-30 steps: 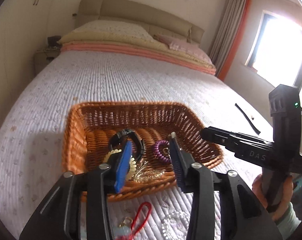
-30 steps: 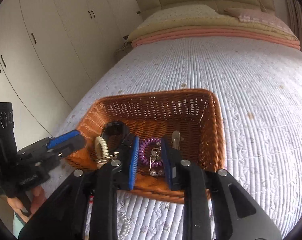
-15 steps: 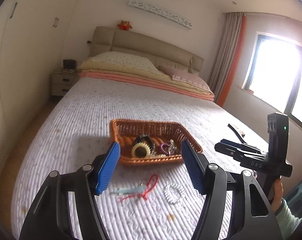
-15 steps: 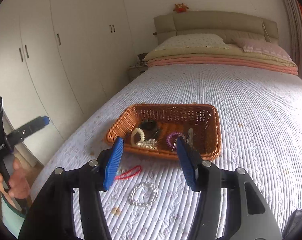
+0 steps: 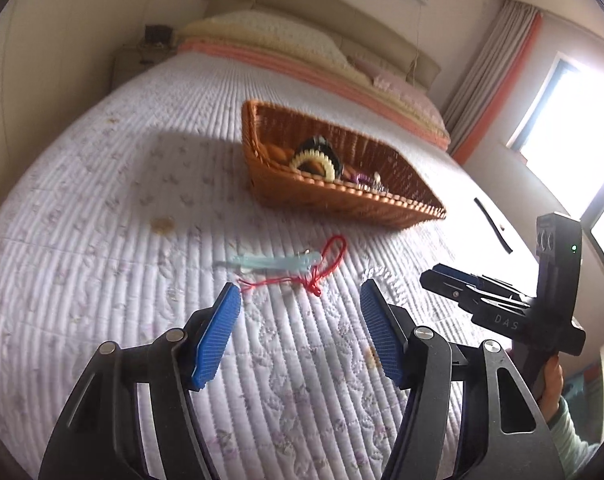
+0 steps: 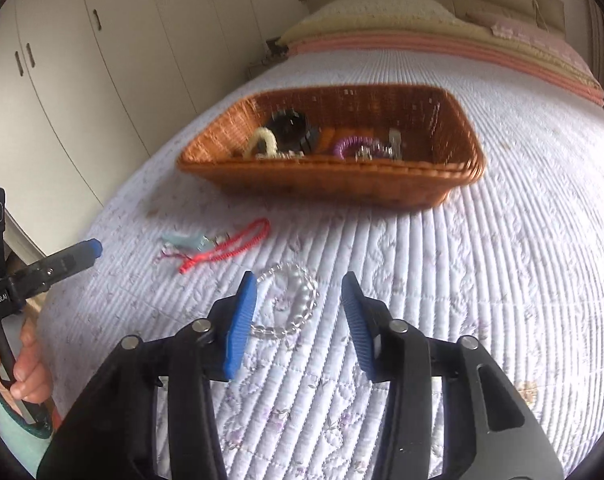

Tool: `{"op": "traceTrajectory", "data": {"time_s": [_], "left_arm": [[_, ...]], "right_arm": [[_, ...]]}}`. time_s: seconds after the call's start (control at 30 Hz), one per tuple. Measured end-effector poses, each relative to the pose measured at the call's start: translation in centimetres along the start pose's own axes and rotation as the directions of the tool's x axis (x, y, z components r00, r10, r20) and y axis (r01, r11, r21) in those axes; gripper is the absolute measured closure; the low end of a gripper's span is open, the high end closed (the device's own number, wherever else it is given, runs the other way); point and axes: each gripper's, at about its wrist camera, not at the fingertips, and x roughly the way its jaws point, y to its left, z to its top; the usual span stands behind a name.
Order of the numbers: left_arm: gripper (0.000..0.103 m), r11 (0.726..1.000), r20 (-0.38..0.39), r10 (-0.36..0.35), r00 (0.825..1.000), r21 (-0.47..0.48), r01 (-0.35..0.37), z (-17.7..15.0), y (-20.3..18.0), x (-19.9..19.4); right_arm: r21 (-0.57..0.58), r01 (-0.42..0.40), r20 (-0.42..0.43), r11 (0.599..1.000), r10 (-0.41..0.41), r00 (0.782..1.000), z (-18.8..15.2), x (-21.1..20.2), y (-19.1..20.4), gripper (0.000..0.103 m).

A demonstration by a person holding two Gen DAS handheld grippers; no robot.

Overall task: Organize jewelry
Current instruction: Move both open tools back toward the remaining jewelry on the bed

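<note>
A wicker basket (image 5: 382,200) (image 6: 334,184) on the quilted bed holds a cream hair tie, a black band, a purple coil and metal clips. In front of it lie a red cord bracelet (image 5: 322,268) (image 6: 238,244) with a pale blue charm (image 5: 274,262) (image 6: 184,240), and a clear bead bracelet (image 6: 298,292). My left gripper (image 5: 300,300) is open and empty, just short of the red cord. My right gripper (image 6: 298,292) is open and empty, its fingers on either side of the bead bracelet. It also shows in the left wrist view (image 5: 438,276).
A black strip (image 5: 492,224) lies on the bed to the right of the basket. Pillows and a headboard (image 5: 302,4) are at the far end. White wardrobes (image 6: 102,40) stand left; a bright window (image 5: 574,108) is right.
Both grippers were low over the basket, pulled back and up, then came down toward the loose items in front of it. Both jaws opened wider.
</note>
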Motion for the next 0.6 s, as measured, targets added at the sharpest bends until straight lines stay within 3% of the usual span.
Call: {"op": "traceTrajectory", "data": {"time_s": [0.2,0.33,0.43,0.5,0.6], "left_arm": [[0.049,0.998,-0.083,0.031,0.996,0.049,-0.027,0.0,-1.0,3.8],[0.058,0.993,-0.084,0.087,0.993,0.085,-0.080,0.4,-1.1,4.9],[0.058,0.980,-0.073,0.139,0.988,0.153,-0.126,1.8,-0.7,5.2],[0.058,0.977,-0.092,0.111,0.990,0.192,-0.092,2.8,0.0,5.5],[0.058,0.975,-0.133,0.123,0.983,0.199,-0.095,3.8,1.2,6.7]], "right_arm": [[0.005,0.002,-0.059,1.000,-0.001,0.998,-0.6,2.1,-0.3,0.063],[-0.012,-0.001,-0.064,1.000,0.000,0.998,-0.8,2.7,-0.1,0.063],[-0.019,-0.011,-0.075,1.000,0.010,0.997,-1.0,2.9,-0.1,0.063],[-0.019,-0.017,-0.080,1.000,0.015,0.997,-1.0,3.3,0.0,0.063],[-0.020,-0.018,-0.085,1.000,0.016,0.996,-0.8,3.7,0.1,0.063]]}}
